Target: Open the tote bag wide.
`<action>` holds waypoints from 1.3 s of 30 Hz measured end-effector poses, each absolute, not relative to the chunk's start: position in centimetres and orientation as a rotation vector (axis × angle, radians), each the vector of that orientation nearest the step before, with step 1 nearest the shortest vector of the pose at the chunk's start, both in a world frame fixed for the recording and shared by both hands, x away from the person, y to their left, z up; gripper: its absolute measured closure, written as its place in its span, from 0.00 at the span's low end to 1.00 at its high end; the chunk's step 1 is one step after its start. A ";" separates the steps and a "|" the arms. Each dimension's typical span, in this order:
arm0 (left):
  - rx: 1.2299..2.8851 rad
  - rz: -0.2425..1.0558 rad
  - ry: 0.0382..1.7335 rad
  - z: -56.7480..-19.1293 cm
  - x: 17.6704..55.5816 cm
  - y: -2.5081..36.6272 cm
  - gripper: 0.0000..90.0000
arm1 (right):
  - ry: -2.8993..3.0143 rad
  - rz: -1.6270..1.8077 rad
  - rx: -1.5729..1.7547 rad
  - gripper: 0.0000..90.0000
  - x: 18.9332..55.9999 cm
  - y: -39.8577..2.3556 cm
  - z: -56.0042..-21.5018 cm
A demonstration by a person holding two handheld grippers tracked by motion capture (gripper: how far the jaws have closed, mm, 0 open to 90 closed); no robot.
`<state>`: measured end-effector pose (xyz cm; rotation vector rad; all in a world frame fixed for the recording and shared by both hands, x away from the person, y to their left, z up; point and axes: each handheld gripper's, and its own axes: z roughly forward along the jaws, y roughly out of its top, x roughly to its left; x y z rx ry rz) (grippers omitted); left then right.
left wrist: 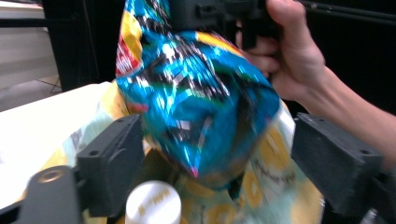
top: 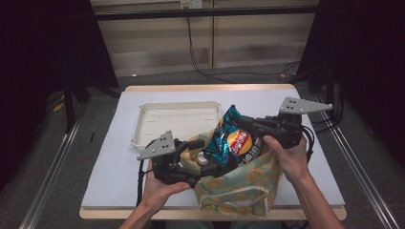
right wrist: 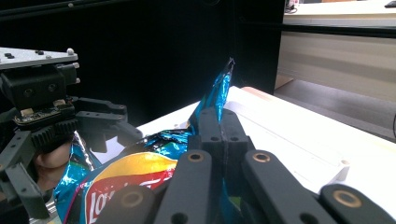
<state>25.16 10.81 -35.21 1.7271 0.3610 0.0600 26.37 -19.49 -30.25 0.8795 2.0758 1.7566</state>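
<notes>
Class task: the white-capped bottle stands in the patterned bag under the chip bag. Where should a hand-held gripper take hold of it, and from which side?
Probably grip the white cap of the bottle, coming straight down from above: it stands upright in the patterned bag, whose walls hide its sides. The chip bag hangs over it, so that should be lifted away first.

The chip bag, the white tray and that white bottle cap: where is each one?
chip bag (top: 237,141), high view, on its red and yellow logo.
white tray (top: 143,125), high view, on the bare floor near its left rim.
white bottle cap (left wrist: 153,204), left gripper view, on its flat top.
</notes>
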 end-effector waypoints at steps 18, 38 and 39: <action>1.746 0.077 0.384 -35.5 26.4 9.7 0.29 | 2.043 1.851 0.897 1.00 25.2 -20.2 -30.9; 1.798 0.080 0.326 -34.8 26.2 9.6 0.72 | 2.056 1.819 0.893 1.00 23.8 -21.1 -31.5; 1.787 0.080 0.322 -34.7 26.2 9.5 0.73 | 2.056 1.820 0.899 0.99 23.8 -21.3 -31.6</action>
